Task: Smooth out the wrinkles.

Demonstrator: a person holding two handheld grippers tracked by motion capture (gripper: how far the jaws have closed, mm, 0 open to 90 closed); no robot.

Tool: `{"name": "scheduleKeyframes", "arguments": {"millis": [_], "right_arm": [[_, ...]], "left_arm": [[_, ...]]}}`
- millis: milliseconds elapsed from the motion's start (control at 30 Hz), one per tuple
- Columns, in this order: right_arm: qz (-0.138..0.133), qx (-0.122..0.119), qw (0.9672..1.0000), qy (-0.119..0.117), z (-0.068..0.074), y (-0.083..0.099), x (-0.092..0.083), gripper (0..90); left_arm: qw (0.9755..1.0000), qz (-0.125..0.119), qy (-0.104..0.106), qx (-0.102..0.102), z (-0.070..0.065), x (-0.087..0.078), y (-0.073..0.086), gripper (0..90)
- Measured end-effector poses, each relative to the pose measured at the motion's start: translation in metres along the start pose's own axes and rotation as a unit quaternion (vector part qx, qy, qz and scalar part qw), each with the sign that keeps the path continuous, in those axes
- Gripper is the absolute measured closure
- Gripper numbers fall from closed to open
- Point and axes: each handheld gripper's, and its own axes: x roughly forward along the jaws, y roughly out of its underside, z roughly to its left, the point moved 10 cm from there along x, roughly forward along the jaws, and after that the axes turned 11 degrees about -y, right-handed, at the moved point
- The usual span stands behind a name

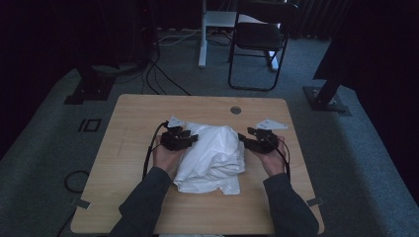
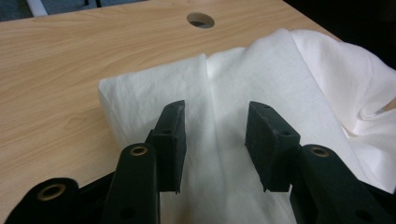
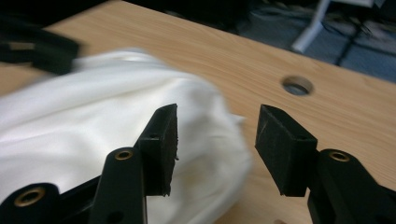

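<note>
- White cloth [image 1: 212, 158] — lay bunched in folds at the centre of the wooden table [image 1: 128, 148]; cable hole [image 1: 235, 110] at 12 o'clock from it.
- Left gripper [image 1: 190, 138] — at the cloth's 9 o'clock edge; jaws parted, pads [image 2: 170, 140] over a flat fold, nothing pinched.
- Right gripper [image 1: 245, 140] — at the cloth's 3 o'clock edge; jaws apart, holding nothing, the cloth just beyond the left pad [image 3: 161, 144].

No legible text or labels, perhaps for the dimness.
</note>
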Motion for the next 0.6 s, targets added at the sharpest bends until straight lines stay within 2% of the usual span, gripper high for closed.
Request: {"name": "scheduleKeyframes", "arguments": {"millis": [67, 167, 267, 400, 433, 500, 533, 600], "right_arm": [[-0.004, -0.016, 0.9995, -0.029, 0.021, 0.003, -0.008, 50.8], [0.012, -0.032, 0.9966, -0.075, 0.052, 0.018, -0.006, 48.5], [0.037, -0.043, 0.9945, -0.089, 0.064, 0.031, 0.007, 47.5], [0.077, -0.063, 0.9916, -0.083, 0.067, 0.044, 0.026, 50.6], [0.084, -0.066, 0.9909, -0.083, 0.067, 0.046, 0.029, 55.5], [0.098, -0.073, 0.9885, -0.089, 0.068, 0.050, 0.031, 73.9], [0.103, -0.078, 0.9878, -0.087, 0.069, 0.051, 0.030, 80.2], [0.097, -0.088, 0.9886, -0.074, 0.070, 0.050, 0.023, 84.3]], "left_arm": [[1.0000, -0.001, 0.001, -0.006, 0.002, 0.000, 0.000, 57.7], [1.0000, -0.001, 0.002, -0.008, 0.001, 0.001, 0.000, 57.7], [1.0000, -0.001, 0.002, -0.007, 0.000, 0.001, 0.000, 57.7], [1.0000, -0.001, 0.004, -0.008, -0.002, 0.003, -0.001, 57.6], [1.0000, -0.001, 0.004, -0.008, -0.002, 0.003, -0.001, 57.4], [0.9999, -0.001, 0.004, -0.009, -0.002, 0.003, -0.001, 57.0], [1.0000, -0.002, 0.004, -0.008, -0.003, 0.002, -0.001, 57.0], [1.0000, -0.004, 0.004, -0.008, -0.003, 0.002, -0.001, 56.4]]}}
